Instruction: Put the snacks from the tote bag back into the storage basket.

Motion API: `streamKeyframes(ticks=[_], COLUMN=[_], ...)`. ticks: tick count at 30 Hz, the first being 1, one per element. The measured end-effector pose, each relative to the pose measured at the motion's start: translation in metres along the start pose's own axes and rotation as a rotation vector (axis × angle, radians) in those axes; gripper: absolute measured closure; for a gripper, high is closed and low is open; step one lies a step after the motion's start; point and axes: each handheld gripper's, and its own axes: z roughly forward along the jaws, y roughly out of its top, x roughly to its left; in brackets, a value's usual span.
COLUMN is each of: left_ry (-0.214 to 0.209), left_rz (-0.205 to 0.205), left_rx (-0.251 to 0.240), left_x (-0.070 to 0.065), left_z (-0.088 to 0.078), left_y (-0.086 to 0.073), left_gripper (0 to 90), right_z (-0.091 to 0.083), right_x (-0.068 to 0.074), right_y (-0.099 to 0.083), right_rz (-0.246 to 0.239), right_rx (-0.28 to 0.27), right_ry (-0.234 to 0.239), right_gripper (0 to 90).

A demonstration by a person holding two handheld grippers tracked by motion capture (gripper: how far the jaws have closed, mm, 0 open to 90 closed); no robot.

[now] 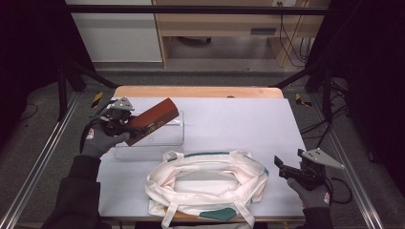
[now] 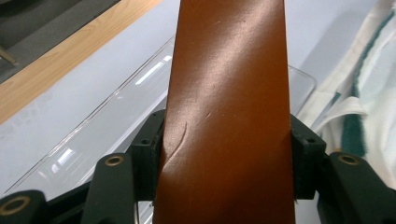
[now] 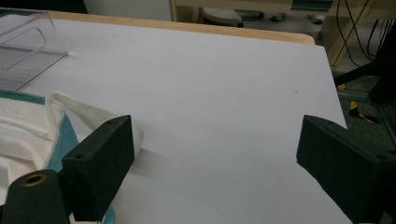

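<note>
Your left claw [image 1: 128, 128] is clamped across the width of the one brown box [image 1: 152, 120], both pads pressing its long sides, as the left gripper view shows [image 2: 229, 116]. In the high view the box sits at the left of the frame, tilted, lifted over the clear tray [image 1: 167, 138], with the cream tote bag [image 1: 205, 183] just below it at lower centre. It looks as if the box is on its way from tray to bag, so keep the grip square and steady: the glossy face could slip if you twist. Carry it high enough to clear the tray wall, then line its long axis with the bag's opening before you lower it. Your right claw [image 1: 282, 168], at the lower right of the frame, holds nothing, its jaws spread wide over the bare counter [image 3: 210, 93] just beside the bag's edge [image 3: 28, 135]; you could use it to hold the bag's rim open. Count: one brown box, one clear tray, one tote bag with teal trim, two claws.
</note>
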Motion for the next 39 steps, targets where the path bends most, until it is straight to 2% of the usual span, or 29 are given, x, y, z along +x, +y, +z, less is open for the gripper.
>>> streamKeyframes(ticks=[11, 17, 22, 39], left_ry=[0.02, 0.016, 0.023, 0.013], left_rz=[-0.022, -0.028, -0.022, -0.021], left_rx=[0.031, 0.034, 0.054, 0.079], left_x=[0.018, 0.024, 0.027, 0.033], left_z=[0.011, 0.017, 0.021, 0.033], left_y=[-0.008, -0.013, -0.014, -0.026], left_gripper=[42.6, 42.6, 42.6, 42.6], right_z=[0.001, 0.001, 0.001, 0.002], right_x=[0.0, 0.0, -0.001, 0.0], right_y=[-0.001, -0.001, -0.001, -0.001], right_rz=[0.0, -0.002, 0.001, -0.002], right_rx=[0.002, 0.004, 0.005, 0.006], right_ry=[-0.001, 0.0, -0.001, 0.0], right_gripper=[11.6, 11.6, 11.5, 11.5])
